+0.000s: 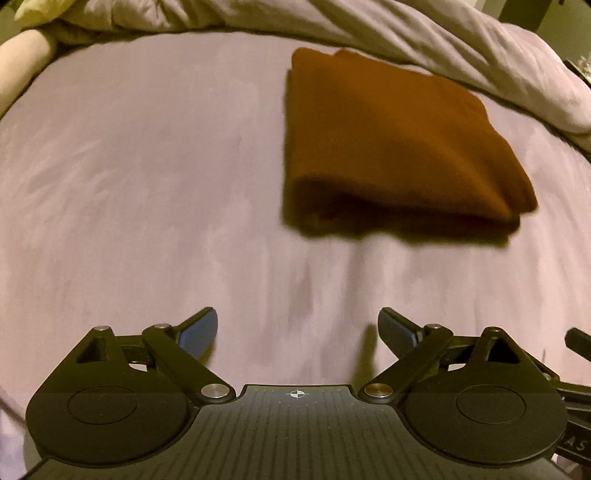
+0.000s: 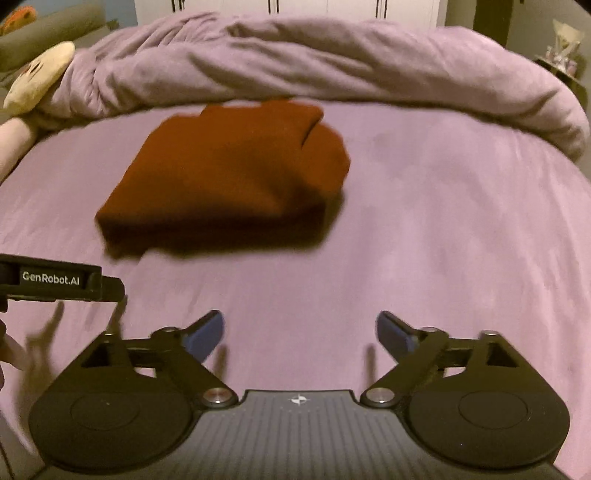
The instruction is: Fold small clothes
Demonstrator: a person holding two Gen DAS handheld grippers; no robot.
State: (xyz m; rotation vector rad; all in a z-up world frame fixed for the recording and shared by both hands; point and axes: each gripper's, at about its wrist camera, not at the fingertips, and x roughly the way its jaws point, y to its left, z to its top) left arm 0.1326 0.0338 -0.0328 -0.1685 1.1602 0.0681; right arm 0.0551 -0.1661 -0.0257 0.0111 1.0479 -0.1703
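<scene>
A rust-brown garment (image 1: 388, 147) lies folded into a thick rectangle on the lilac bed sheet (image 1: 129, 184). In the left wrist view it is ahead and to the right. In the right wrist view the garment (image 2: 229, 181) is ahead and to the left. My left gripper (image 1: 297, 328) is open and empty, held back from the garment's near edge. My right gripper (image 2: 299, 330) is open and empty, also short of the garment. The left gripper's body (image 2: 59, 282) shows at the left edge of the right wrist view.
A bunched lilac duvet (image 2: 332, 62) runs along the far side of the bed behind the garment. A cream plush toy (image 2: 37, 77) and a pale pillow (image 2: 11, 147) lie at the far left. White cupboard doors (image 2: 295, 9) stand beyond the bed.
</scene>
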